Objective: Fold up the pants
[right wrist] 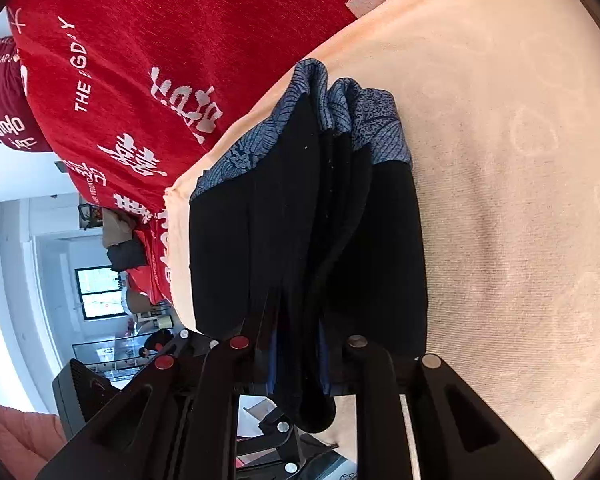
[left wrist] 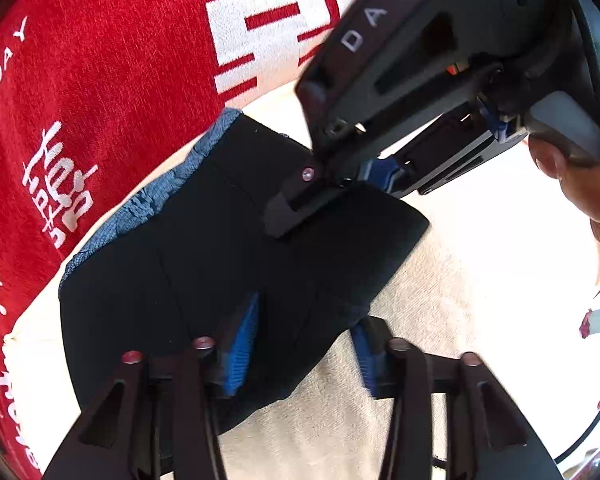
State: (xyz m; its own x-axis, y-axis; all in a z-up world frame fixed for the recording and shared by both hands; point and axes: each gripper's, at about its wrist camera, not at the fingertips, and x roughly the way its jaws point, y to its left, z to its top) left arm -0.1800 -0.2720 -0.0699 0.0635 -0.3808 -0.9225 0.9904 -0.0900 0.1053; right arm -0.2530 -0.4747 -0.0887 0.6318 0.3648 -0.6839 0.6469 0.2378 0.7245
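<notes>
Two grippers worked one garment. I saw the pants (left wrist: 220,248) as a folded black bundle, matte and smooth, with a blue-grey patterned band along one edge, lying on a cream towel (left wrist: 440,320) of fine looped texture. A red blanket (left wrist: 100,100) with white printed lettering lay beyond the towel, its weave coarser.

I read the left gripper (left wrist: 300,352) as grasping the near edge of the pants: black cloth ran between its blue ribbed pads (left wrist: 244,344). I read the right gripper (right wrist: 298,356) as clenched on the pants as well, with stacked folds passing between its fingers and a rounded fold hanging below them.

From the left wrist view, I saw the right gripper (left wrist: 300,208) from outside, its dark angular body lettered "DAS", its tips on the far part of the bundle, and a hand (left wrist: 580,184) on its handle. From the right wrist view alone, I saw the layered fold edges, the leaf-like print on the band, and a bright room with a window (right wrist: 100,292) past the towel's edge.
</notes>
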